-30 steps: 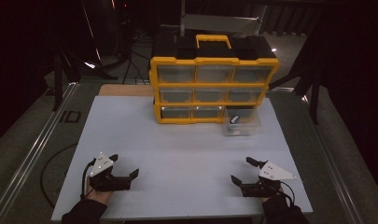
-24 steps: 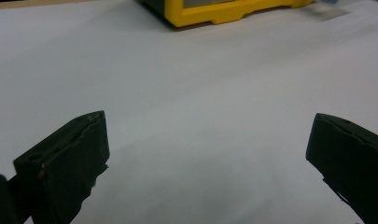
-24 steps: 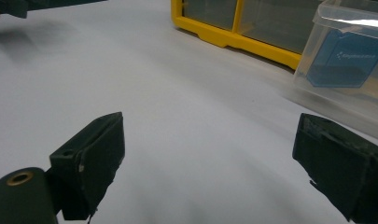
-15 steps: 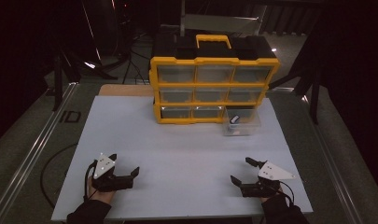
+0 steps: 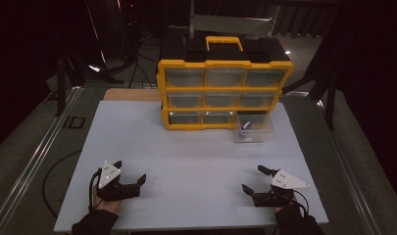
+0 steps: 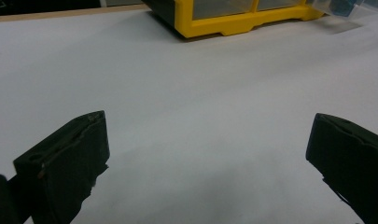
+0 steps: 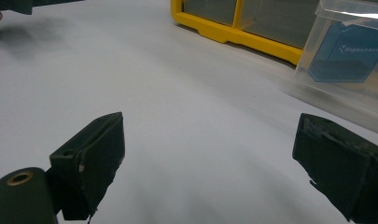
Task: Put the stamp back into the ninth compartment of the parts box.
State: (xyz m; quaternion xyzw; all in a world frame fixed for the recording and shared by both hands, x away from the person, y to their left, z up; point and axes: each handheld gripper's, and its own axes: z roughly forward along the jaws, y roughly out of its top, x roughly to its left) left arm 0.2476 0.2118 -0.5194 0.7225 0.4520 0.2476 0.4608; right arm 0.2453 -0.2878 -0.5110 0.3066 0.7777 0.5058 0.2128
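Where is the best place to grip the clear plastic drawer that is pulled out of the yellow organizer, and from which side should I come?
Probably grip the clear drawer by its front wall, coming from the near side with the right gripper, which is open and nearer. The drawer sticks out of the yellow organizer at the bottom right, so that upright wall faces the person and a jaw could drop inside.

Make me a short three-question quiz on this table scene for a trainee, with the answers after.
1. True or false: the left tool is shut on a drawer.
2. Which drawer has been pulled out of the yellow organizer? A bottom right, B top left, C middle.
3. Fill in: the clear drawer rests on the white ____.

Key: 1 false, both the left tool and the right tool are open and hold nothing. 2 A; it sits in front of its slot with a small item inside. 3 table.
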